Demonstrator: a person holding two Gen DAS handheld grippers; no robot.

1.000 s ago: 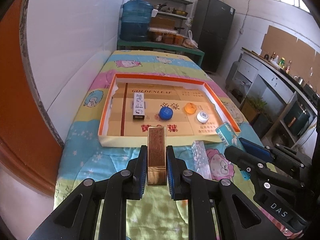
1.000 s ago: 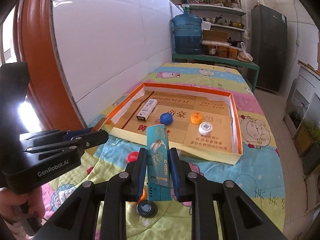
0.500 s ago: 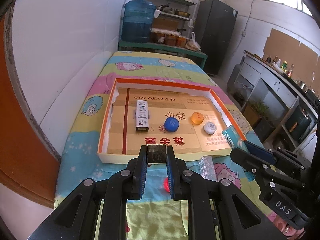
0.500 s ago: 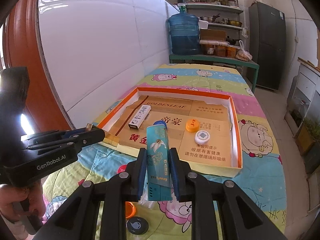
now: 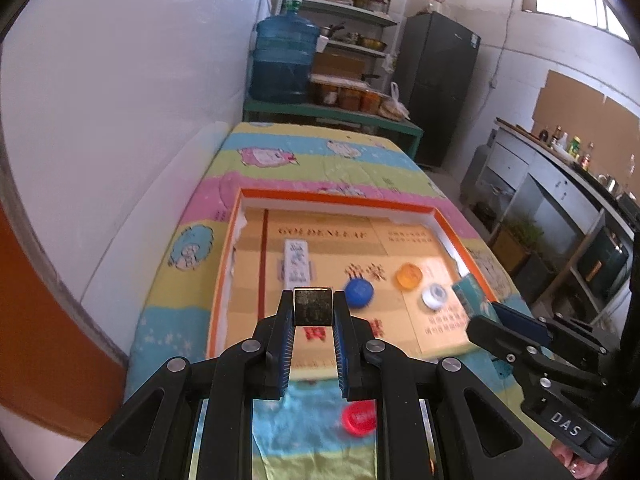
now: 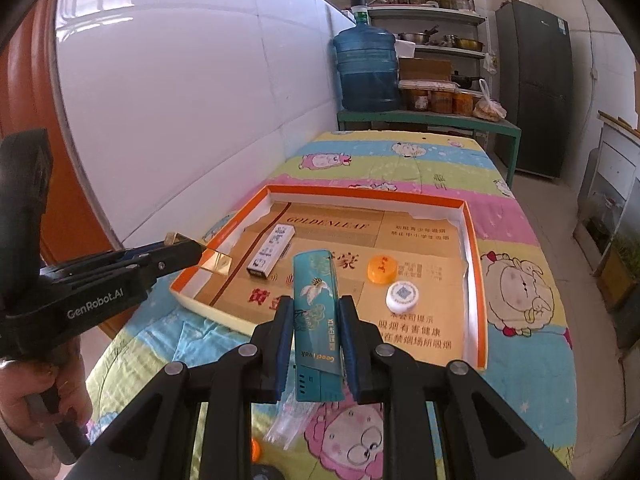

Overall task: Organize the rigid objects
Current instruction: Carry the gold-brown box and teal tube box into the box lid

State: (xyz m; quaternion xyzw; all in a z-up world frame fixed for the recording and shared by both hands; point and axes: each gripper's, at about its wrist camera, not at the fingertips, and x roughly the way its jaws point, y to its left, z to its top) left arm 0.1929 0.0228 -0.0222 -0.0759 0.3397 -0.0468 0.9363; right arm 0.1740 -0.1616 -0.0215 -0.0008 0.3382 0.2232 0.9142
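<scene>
While my left gripper [image 5: 313, 312] clamps a gold box [image 5: 313, 306] over the orange-rimmed tray [image 6: 474, 240], my right gripper [image 6: 316, 332] clamps a teal box [image 6: 318, 312] near its front wall.

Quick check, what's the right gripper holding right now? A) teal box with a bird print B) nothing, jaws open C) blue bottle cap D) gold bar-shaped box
A: in the right wrist view the right gripper is shut on the teal box, held upright over the near edge of the orange-rimmed tray; the gold box is in the left gripper.
</scene>
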